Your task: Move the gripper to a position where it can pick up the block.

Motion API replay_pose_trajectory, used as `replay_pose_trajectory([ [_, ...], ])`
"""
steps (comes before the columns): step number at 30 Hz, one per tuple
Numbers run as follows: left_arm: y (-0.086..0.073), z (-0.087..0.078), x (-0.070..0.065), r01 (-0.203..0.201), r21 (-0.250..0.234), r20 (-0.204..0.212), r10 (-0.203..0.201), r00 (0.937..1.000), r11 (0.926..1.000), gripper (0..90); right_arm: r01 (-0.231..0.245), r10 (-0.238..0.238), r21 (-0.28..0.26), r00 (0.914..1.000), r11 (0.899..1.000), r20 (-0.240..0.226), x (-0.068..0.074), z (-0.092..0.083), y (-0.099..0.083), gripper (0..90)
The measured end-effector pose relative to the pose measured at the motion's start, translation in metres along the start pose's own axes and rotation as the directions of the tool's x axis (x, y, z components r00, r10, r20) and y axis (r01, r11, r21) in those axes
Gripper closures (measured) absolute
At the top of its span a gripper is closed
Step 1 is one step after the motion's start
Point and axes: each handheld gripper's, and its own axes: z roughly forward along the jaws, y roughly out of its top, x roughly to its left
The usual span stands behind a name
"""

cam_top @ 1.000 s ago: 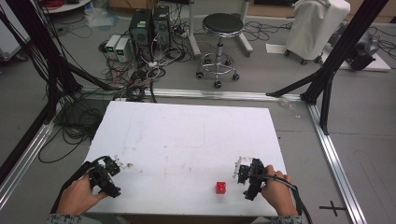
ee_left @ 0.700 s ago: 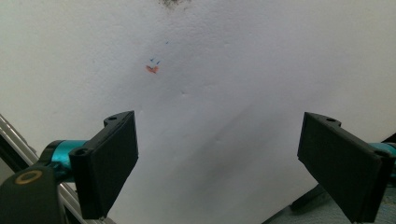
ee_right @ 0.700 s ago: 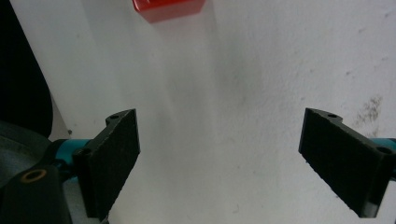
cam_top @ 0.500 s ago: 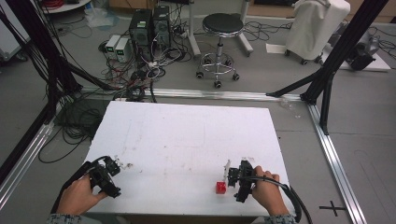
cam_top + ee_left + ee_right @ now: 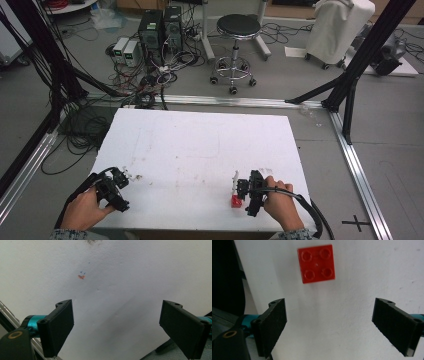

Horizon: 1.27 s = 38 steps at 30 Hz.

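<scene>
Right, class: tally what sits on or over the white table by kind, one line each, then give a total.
Red four-stud brick: 1
Open grippers, left gripper and right gripper: 2
Total: 3

Right gripper (image 5: 240,189) now closer to the red brick (image 5: 236,201).

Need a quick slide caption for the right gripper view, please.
Right gripper with jaws open above the white table, a red four-stud brick lying just ahead of them.
</scene>
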Motion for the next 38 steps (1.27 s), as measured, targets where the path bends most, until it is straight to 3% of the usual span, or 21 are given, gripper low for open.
replay_pose_trajectory([
  [4,0.0,0.0,0.0,-0.01,0.006,0.006,0.009,0.9999,0.9999,12.6,0.018,-0.019,-0.027,0.9995,0.999,-0.024,0.003,-0.001,0.007,11.9],
  [11,0.0,0.001,-0.001,-0.001,-0.002,0.004,0.001,1.0,1.0,12.6,0.034,-0.034,-0.032,0.9994,0.999,-0.011,0.003,0.005,0.014,11.8],
  [26,-0.001,0.0,-0.001,-0.007,0.004,0.005,0.007,1.0,1.0,12.6,0.084,-0.083,0.025,0.9955,0.996,-0.045,0.008,0.035,0.032,11.9],
  [38,0.0,0.0,-0.001,-0.01,0.011,-0.002,0.01,0.9999,0.9999,12.6,0.088,-0.087,0.027,0.9948,0.996,-0.055,0.009,0.036,0.034,11.8],
])
